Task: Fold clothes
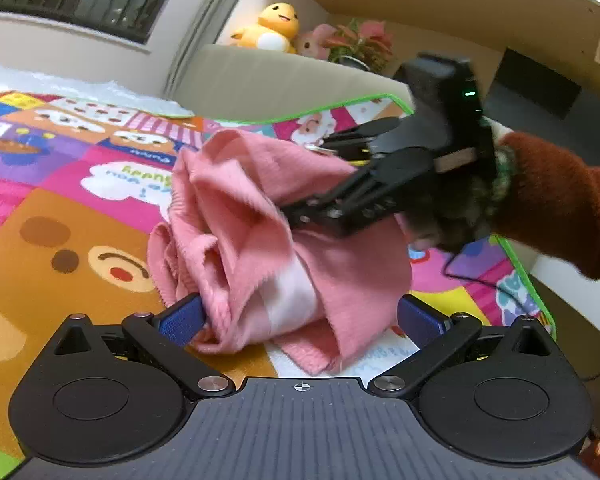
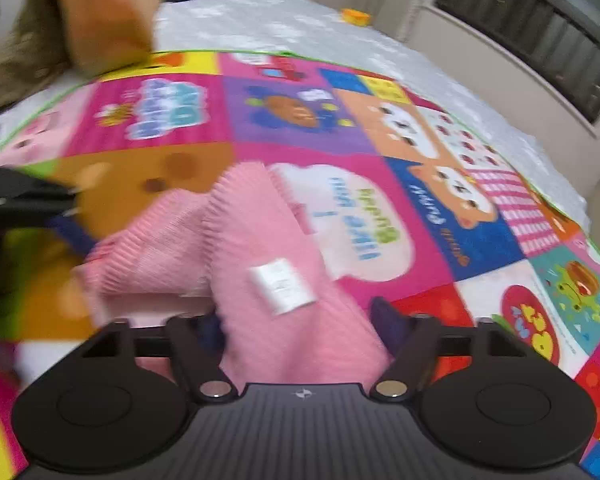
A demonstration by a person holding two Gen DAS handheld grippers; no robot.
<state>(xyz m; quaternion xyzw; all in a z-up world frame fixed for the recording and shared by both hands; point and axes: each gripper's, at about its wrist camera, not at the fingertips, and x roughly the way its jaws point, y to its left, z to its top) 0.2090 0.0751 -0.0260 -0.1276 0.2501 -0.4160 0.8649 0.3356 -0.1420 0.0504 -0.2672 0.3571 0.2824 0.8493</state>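
Left fingers spread wide, pink garment bunched between them on the mat, one pad touching it. My right gripper sits open too, cloth with a white tag lying between its pads. From the left view I see it pressed against the garment's far side.

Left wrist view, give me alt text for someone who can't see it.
A crumpled pink garment lies on a colourful cartoon play mat between the open left gripper fingers. The right gripper, held by a hand in a rust-coloured sleeve, reaches into the fabric.
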